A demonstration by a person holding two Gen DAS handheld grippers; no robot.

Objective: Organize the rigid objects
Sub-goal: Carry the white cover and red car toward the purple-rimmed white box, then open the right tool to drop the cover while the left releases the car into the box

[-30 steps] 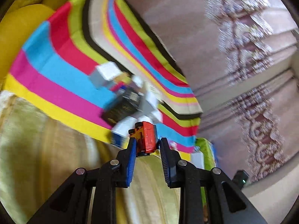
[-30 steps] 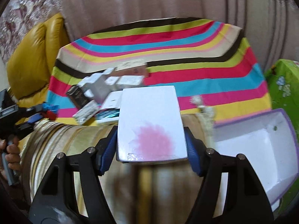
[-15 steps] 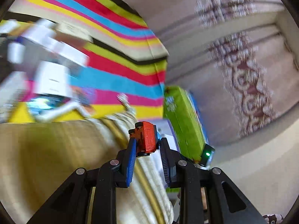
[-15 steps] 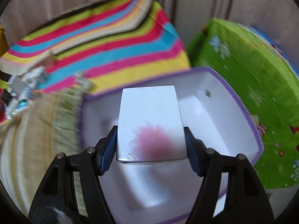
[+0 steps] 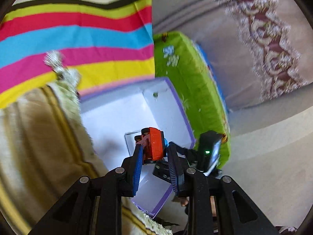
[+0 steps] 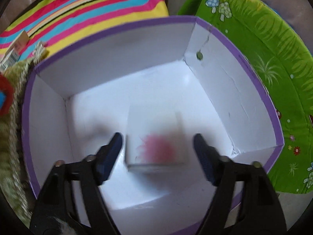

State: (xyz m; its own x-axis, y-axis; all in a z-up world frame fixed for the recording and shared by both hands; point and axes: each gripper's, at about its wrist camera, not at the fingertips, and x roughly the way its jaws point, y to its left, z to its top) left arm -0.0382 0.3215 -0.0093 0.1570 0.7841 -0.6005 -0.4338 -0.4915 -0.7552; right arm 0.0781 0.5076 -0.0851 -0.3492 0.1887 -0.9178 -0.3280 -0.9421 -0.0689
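My left gripper (image 5: 154, 150) is shut on a small red toy car (image 5: 153, 145) and holds it above the purple-rimmed white box (image 5: 176, 101). My right gripper (image 6: 157, 148) is open inside that box (image 6: 272, 105). A white carton with a pink mark (image 6: 156, 146) lies blurred between its spread fingers, free of both pads, on or just above the box floor. The carton's corner also shows in the left wrist view (image 5: 130, 139) under the car. The right gripper's body (image 5: 209, 152) shows in the left wrist view at the box's right rim.
A green printed box (image 6: 264, 49) stands right of the white box. A striped cloth (image 5: 78, 29) covers the table behind, with small cartons (image 6: 15, 47) at its left. A beige fringed cloth (image 5: 39, 137) lies left of the box. Curtains hang behind.
Both grippers swung right from the table to the white box. The right gripper opened and let go of the white carton inside it. The left gripper still holds the red car.
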